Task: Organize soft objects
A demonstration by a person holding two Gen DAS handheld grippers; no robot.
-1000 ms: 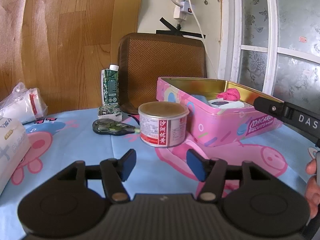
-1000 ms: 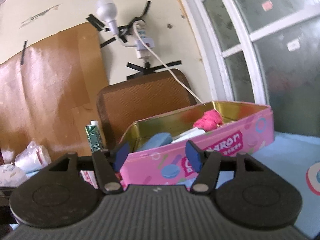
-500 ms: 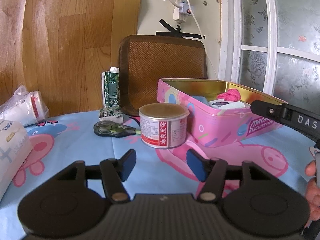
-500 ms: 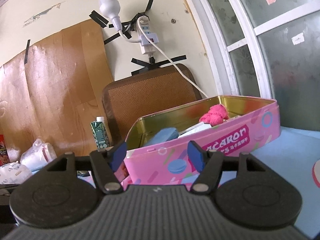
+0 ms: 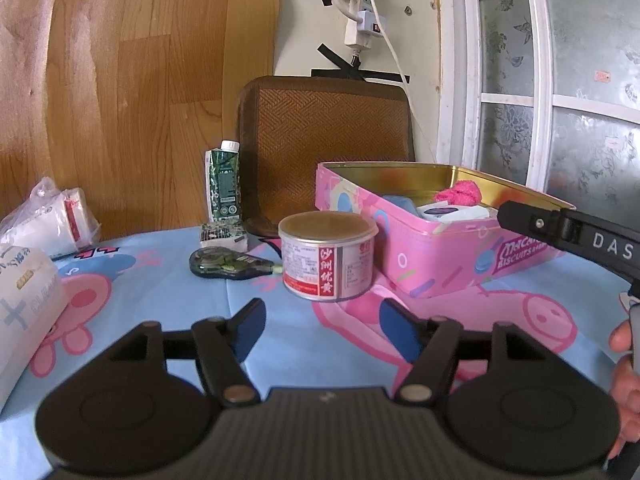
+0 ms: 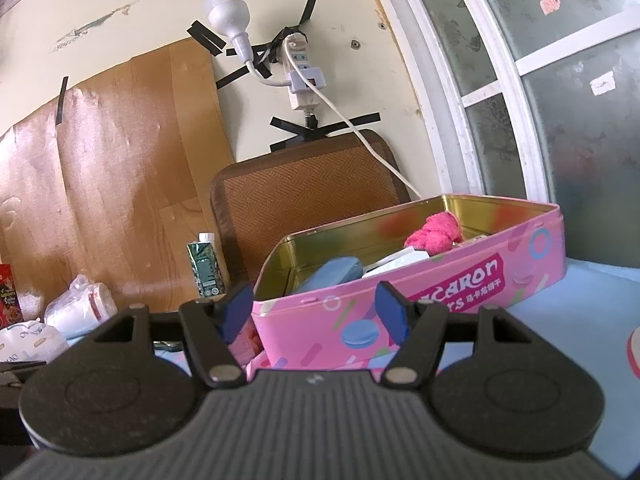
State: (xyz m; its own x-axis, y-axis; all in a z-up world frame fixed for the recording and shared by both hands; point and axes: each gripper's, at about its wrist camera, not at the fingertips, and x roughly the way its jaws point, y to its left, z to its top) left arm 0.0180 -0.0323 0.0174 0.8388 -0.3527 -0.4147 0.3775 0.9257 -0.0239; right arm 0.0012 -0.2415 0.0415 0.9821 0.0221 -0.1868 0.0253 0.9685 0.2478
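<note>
With both wrist views on the table, we read it left to right. Far left: white wrapped packs (image 5: 44,220), lying flat. Next the green carton (image 5: 224,184), upright, cap up, by the wall. In front of it the correction tape dispenser (image 5: 228,266) lies flat, long axis across the view, tip toward the round tin can (image 5: 328,256), which stands upright.

Our left gripper (image 5: 322,326) sits low over the cartoon tablecloth (image 5: 160,292), jaws opening, nothing between them; the can is beyond the tips, apart.

Right of the can: the pink biscuit tin (image 5: 440,256), lid off, long axis running from near-left to far-right. Inside it: a blue soft pad (image 6: 332,274) at the left end, lengthwise along the tin, a white packet (image 5: 452,213) mid, and a pink fluffy cloth (image 6: 434,234) bunched at the right end, no clear axis.

Our right gripper (image 6: 314,308) has fingers spread wide, empty, just before the tin's near wall; contact we can't tell.
</note>
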